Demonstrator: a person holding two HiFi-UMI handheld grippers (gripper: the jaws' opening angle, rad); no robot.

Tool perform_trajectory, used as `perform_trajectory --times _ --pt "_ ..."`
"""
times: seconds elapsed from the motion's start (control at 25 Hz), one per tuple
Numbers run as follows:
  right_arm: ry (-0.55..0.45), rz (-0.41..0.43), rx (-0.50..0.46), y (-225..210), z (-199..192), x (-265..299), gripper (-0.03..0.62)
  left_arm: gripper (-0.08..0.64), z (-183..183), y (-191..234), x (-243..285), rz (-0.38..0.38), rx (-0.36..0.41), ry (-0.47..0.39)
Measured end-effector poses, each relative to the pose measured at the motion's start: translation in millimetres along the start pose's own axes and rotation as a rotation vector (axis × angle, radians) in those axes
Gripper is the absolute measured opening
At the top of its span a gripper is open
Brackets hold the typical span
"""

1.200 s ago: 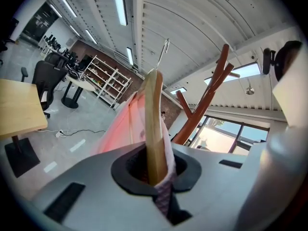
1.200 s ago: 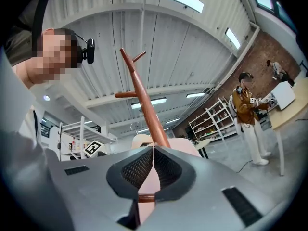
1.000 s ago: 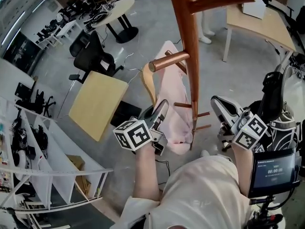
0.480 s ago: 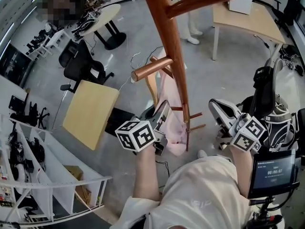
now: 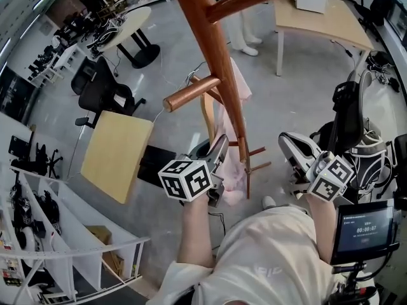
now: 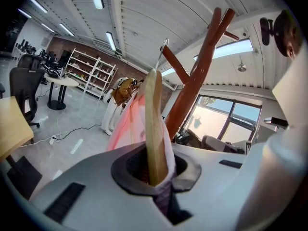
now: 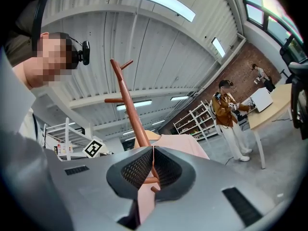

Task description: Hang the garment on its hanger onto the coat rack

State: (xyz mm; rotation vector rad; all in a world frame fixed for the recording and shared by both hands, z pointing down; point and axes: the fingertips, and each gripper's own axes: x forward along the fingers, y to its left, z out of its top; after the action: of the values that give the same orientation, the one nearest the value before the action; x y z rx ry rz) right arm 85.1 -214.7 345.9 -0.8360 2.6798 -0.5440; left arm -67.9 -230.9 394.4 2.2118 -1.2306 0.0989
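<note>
A wooden hanger (image 5: 208, 114) carries a pink garment (image 5: 234, 170), and my left gripper (image 5: 220, 146) is shut on the hanger's lower end. In the left gripper view the hanger (image 6: 153, 124) stands up out of the jaws, the pink garment (image 6: 126, 124) draped on it and its wire hook (image 6: 161, 52) at the top. The red-brown coat rack (image 5: 215, 62) rises just behind, one peg (image 5: 191, 94) jutting left above the hanger. My right gripper (image 5: 291, 146) hangs shut and empty, right of the rack's pole. Its own view shows the rack (image 7: 127, 100) and garment (image 7: 182, 146) beyond the jaws.
A light wooden table (image 5: 117, 154) and a black office chair (image 5: 102, 88) stand left of the rack. Another table (image 5: 324, 24) is at the back right, with a person (image 7: 230, 114) standing near it. White shelving (image 5: 76, 246) lies at lower left; black gear (image 5: 350, 126) at right.
The hanger with the garment has drawn closer to the rack's pole, just below the peg. The rack now sits further left in the head view. Both grippers keep their grip states.
</note>
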Motion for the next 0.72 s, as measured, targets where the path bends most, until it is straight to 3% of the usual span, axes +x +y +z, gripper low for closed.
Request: perform_trajectory --times 0.72 --pt "0.000 -0.033 0.049 -11 -12 -8 0.012 0.014 -28 -7 17 -0.039 0.041 0.078"
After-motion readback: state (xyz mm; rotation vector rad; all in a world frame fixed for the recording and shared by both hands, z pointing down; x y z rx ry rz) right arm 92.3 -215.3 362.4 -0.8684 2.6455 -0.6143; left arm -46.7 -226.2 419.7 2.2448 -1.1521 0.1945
